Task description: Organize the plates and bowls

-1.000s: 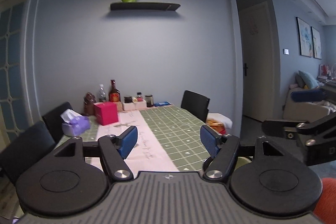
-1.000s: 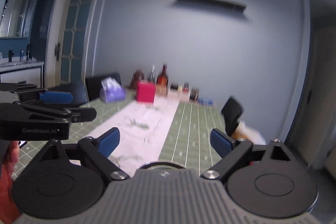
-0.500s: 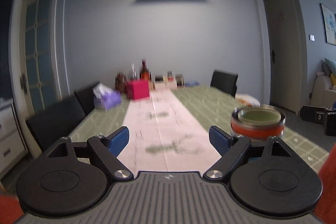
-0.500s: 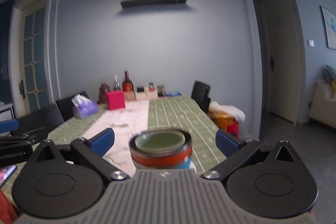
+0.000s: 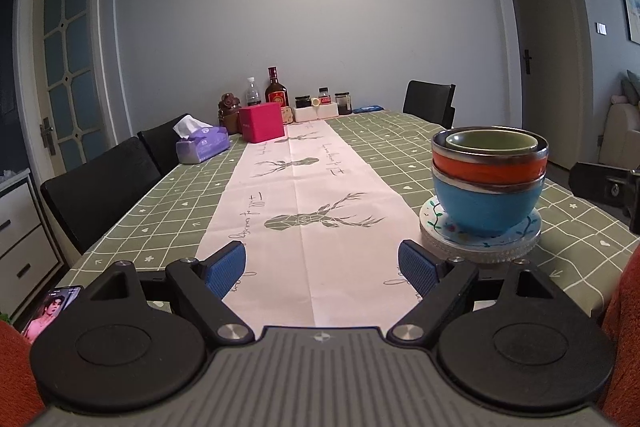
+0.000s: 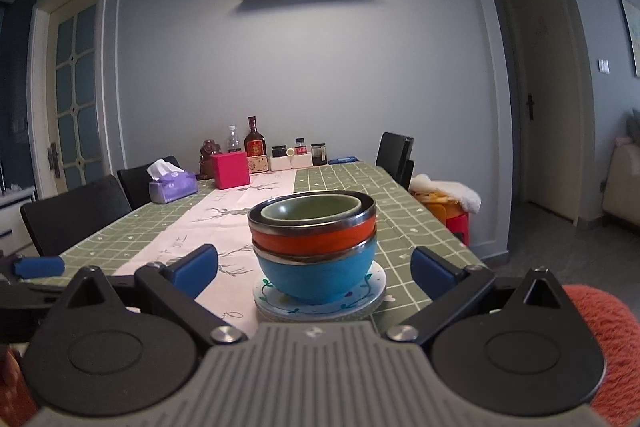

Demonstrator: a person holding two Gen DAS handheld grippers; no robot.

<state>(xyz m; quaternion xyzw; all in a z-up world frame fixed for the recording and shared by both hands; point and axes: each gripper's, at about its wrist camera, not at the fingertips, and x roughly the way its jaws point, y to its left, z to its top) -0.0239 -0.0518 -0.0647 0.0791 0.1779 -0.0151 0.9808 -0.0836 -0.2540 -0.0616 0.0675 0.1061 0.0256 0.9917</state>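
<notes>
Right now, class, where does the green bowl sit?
The green bowl nests atop the orange bowl and blue bowl, stacked on plates near the table's front edge, straight ahead of the right gripper.

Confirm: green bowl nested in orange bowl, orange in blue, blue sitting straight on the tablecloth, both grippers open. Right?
One error. The blue bowl sits on stacked plates, not the tablecloth; the right wrist view shows it. Green bowl in orange bowl in blue, left gripper and right gripper open: correct.
</notes>
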